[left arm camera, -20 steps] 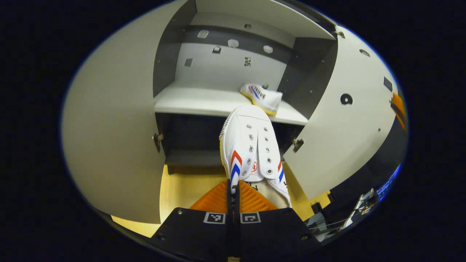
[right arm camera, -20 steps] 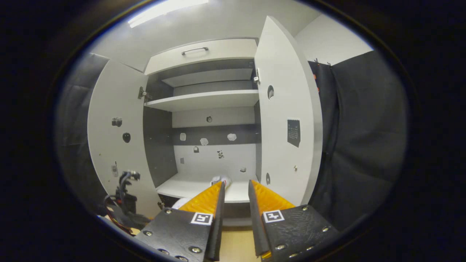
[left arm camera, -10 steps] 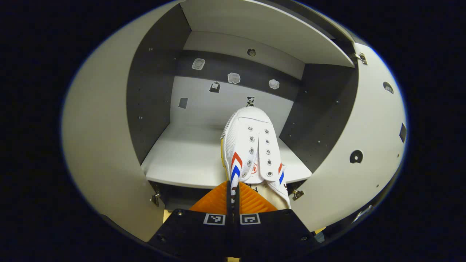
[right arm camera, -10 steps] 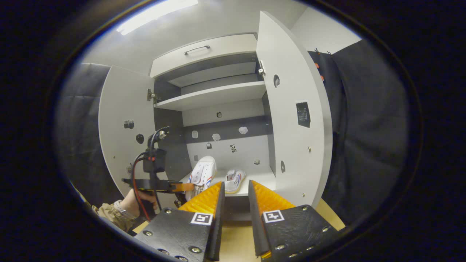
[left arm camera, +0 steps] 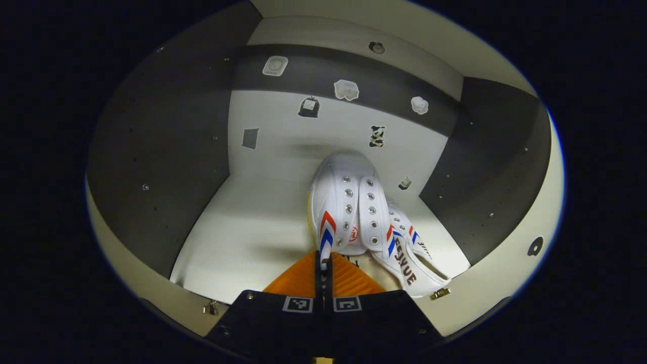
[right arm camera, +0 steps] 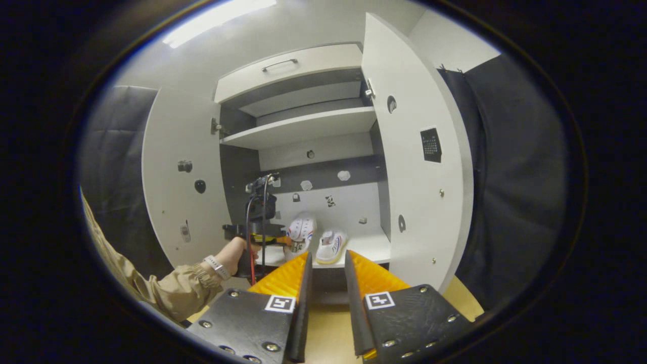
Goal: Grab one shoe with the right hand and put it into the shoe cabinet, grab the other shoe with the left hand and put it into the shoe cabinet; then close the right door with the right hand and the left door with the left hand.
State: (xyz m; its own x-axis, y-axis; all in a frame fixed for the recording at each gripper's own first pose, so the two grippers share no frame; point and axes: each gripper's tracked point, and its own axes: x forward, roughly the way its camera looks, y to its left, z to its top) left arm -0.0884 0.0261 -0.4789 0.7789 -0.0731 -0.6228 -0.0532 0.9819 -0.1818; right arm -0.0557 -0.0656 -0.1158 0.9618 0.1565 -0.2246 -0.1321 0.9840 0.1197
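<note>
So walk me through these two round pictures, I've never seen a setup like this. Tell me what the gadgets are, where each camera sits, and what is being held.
There is no robot here. A person holds a two-finger gripper in each hand, and a fisheye camera rides on each one, looking forward along its fingers.

The left gripper view comes from the left gripper. Its fingers are shut on a white shoe with red and blue stripes, held over the cabinet's lower shelf. The other shoe already lies on that shelf, just to its right.

The right gripper view comes from the right gripper, open and holding nothing, set back from the shoe cabinet. From there you see both doors standing open, the person's hand with the left gripper at the shelf, and both shoes side by side.
</note>
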